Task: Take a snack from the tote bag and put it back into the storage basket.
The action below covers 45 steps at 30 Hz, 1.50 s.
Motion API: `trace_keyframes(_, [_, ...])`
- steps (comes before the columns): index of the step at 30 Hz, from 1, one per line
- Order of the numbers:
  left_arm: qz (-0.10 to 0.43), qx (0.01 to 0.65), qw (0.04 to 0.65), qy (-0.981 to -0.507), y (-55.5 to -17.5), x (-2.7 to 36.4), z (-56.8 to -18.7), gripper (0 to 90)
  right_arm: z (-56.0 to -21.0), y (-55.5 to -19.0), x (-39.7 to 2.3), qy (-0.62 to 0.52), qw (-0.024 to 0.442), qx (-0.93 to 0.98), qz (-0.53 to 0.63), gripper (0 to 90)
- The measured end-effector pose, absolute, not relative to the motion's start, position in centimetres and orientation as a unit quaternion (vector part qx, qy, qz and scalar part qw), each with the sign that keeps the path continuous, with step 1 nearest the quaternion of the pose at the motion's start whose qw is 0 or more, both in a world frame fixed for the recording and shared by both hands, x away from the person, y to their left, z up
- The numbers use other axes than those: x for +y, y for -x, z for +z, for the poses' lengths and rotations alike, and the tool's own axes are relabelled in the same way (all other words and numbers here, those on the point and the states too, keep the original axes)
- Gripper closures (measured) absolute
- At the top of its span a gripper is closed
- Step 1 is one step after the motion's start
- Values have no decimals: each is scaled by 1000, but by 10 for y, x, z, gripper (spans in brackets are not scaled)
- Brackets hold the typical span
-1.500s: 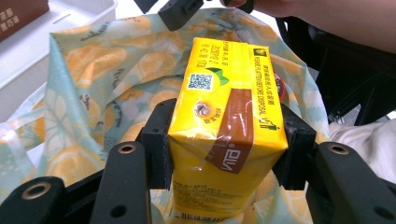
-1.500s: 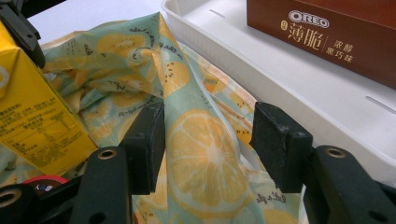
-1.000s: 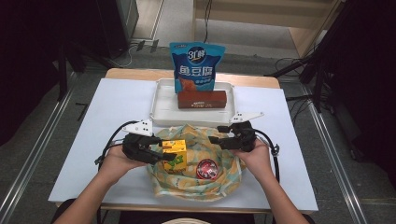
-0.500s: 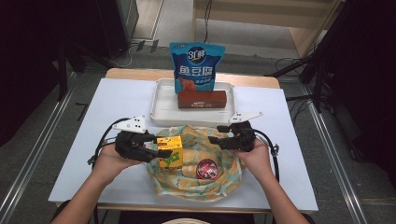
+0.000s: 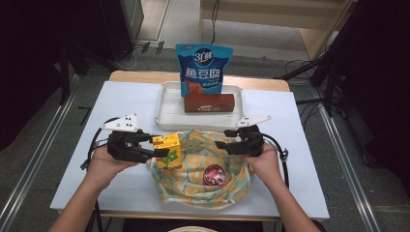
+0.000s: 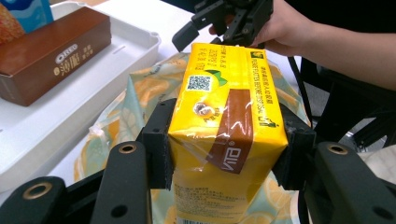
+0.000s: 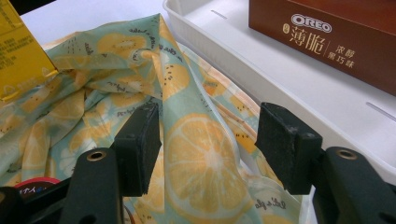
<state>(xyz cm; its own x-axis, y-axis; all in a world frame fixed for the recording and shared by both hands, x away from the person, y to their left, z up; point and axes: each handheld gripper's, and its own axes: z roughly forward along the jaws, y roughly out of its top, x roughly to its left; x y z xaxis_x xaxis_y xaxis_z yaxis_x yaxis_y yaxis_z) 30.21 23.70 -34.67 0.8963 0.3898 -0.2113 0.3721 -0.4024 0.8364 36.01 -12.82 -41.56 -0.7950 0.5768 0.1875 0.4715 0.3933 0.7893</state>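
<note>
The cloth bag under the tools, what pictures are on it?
Orange and lemon slices on pale green cloth bag, clearest in the right gripper view.

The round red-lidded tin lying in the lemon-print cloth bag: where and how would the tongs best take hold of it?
Probably across the rim of the round red-lidded tin, coming straight down from above. It lies flat with its lid up in the open lemon-print cloth bag, whose soft folds crowd its sides. The right tongs, open over the bag's edge, are free; the left tongs are shut on the yellow drink carton.
</note>
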Motion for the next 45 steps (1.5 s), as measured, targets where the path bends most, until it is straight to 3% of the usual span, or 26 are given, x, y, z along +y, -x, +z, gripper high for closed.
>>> trace_keyframes(45, [60,319,501,-803,-327,290,-344,507,-411,-357,-120,-298,59,837,455,410])
